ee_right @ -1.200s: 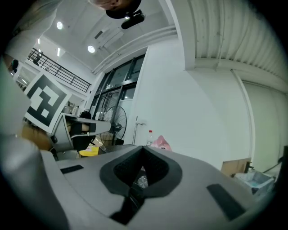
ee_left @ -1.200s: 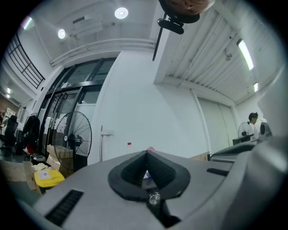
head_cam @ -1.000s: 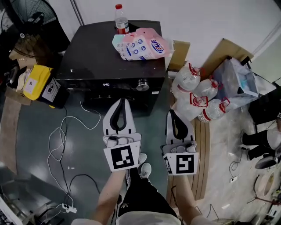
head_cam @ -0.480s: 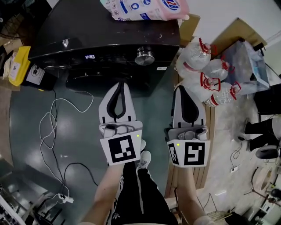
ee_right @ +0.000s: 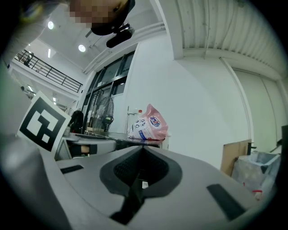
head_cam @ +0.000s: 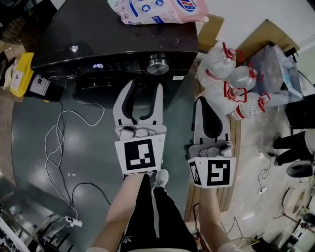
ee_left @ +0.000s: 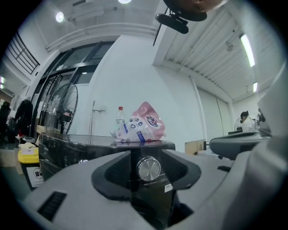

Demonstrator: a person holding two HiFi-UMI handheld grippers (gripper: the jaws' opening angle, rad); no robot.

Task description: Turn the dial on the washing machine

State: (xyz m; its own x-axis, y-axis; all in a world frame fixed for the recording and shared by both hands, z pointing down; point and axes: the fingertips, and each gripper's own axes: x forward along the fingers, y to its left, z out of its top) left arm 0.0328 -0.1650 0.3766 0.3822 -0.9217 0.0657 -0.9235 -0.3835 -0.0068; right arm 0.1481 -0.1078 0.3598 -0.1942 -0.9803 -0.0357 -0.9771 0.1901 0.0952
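Left tool has parted, jaws opening empty before the dial; right tool clenched.

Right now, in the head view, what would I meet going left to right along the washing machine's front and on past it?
yellow box → lit display → silver dial → clear plastic bottles → clear plastic bag

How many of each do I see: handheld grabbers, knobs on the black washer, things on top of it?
Grippers: 2 (left gripper, jaws opening, nothing between them; right gripper, shut)
Dial: 1
Pink bag on top: 1
Bottle on top: 1
Total: 5
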